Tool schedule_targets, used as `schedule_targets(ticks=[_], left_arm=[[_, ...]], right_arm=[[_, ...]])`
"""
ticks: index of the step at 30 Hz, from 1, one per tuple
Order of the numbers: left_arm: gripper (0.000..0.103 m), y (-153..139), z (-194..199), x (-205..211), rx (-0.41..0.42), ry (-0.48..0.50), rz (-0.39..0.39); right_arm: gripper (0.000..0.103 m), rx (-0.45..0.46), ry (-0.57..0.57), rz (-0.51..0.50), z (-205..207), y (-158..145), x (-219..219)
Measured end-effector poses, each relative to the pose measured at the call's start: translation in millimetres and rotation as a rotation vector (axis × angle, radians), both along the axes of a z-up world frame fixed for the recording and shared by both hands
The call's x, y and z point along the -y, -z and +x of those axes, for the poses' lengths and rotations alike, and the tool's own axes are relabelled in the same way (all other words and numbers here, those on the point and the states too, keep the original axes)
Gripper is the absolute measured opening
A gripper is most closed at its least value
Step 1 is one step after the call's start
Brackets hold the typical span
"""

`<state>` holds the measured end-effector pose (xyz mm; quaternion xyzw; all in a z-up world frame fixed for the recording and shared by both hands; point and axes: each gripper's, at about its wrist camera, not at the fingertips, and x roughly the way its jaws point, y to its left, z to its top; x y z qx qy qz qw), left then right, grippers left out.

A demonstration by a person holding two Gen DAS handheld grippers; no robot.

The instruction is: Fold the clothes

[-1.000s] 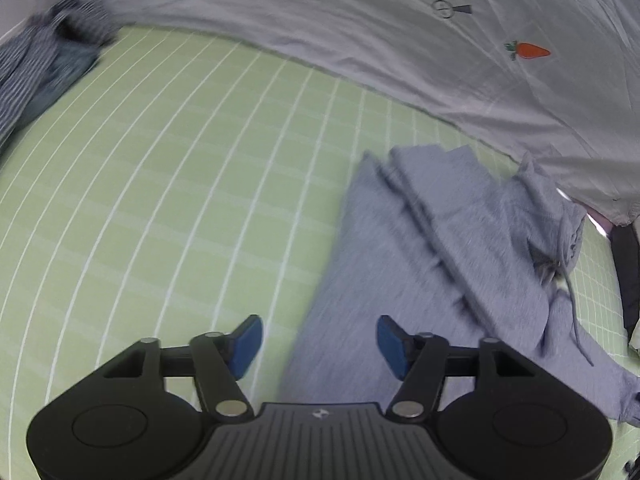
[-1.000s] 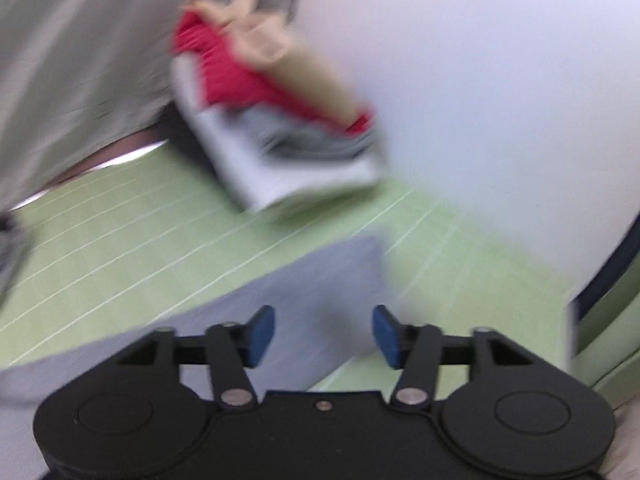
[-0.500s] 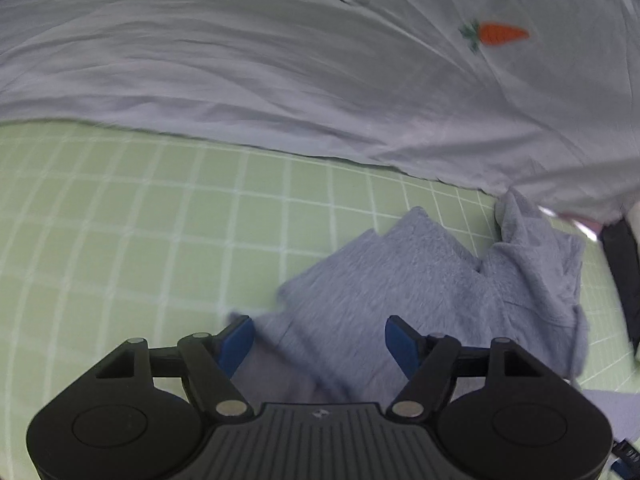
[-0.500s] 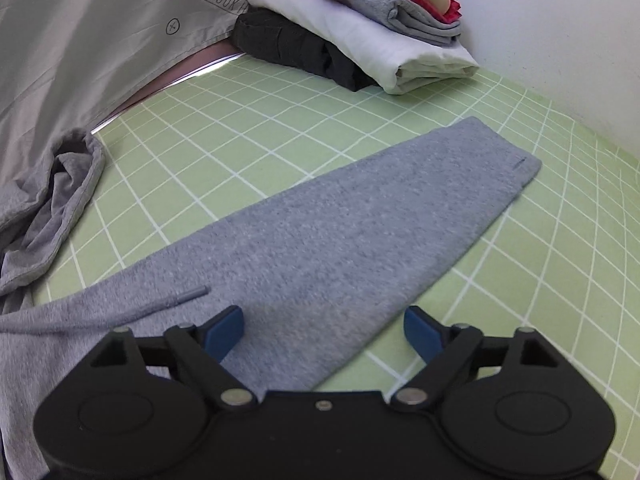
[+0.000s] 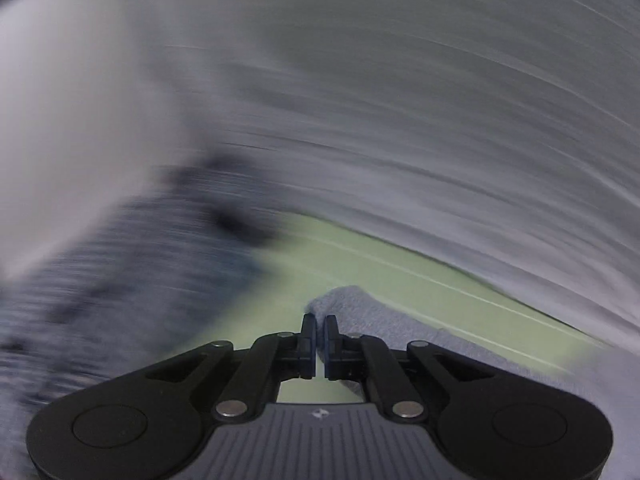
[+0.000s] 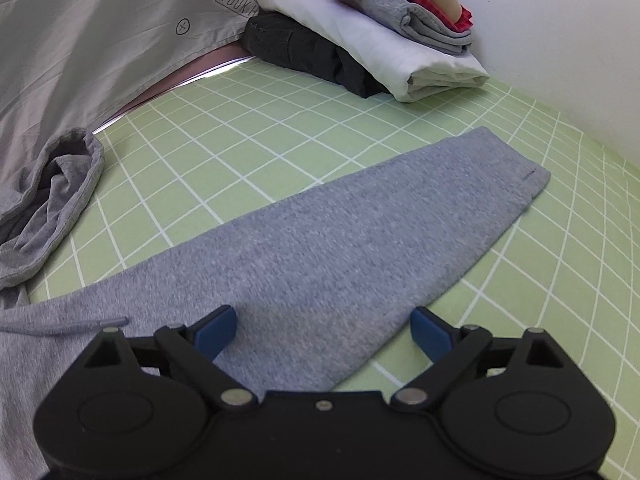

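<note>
A grey marl knitted hoodie (image 6: 320, 248) lies on a pale green surface printed with a white grid (image 6: 560, 280). One long sleeve stretches flat, running away from the right gripper (image 6: 324, 330) toward the upper right, and its cuffed end stops short of the white wall (image 6: 560, 40). The right gripper hovers over the near end of this sleeve with its blue pads spread wide to either side of the cloth, gripping nothing. Bare grid lies open right of the sleeve and ahead of it. Left of the gripper lie a grey drawstring (image 6: 64, 326) and the crumpled hood (image 6: 52, 204). Far ahead, against the wall, sits a stack of folded clothes (image 6: 360, 32); a grey sheet (image 6: 100, 28) borders the far left.

The left wrist view is heavily blurred. The left gripper (image 5: 319, 336) has just clamped shut, and a fold of the same grey knit bunches at its tips, seemingly pinched. A dark blurred heap of cloth (image 5: 120, 272) lies to its left.
</note>
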<state>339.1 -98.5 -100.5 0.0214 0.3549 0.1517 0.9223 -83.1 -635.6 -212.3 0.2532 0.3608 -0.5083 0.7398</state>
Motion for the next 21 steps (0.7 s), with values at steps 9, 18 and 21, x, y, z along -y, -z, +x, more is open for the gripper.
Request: schedule_targets(ticks=[9,18,21], left_arm=[[0.056,11.8,-66.2,-4.4,-0.152,0.129,-0.212],[0.072,49.7,-115.7,132.3,-0.329,0.54,-0.359],[0.069,59.7,-120.3,151.3,-0.375,0.548,-0.372]], right_arm=[[0.092,0.003,0.036,0.046,3.6,-4.2,-15.7],[0.094,0.064,-0.032,0.128,17.4,-8.8,-45.5],[0.096,0.083,-0.092,0.157,28.6,-10.3,-59.2]])
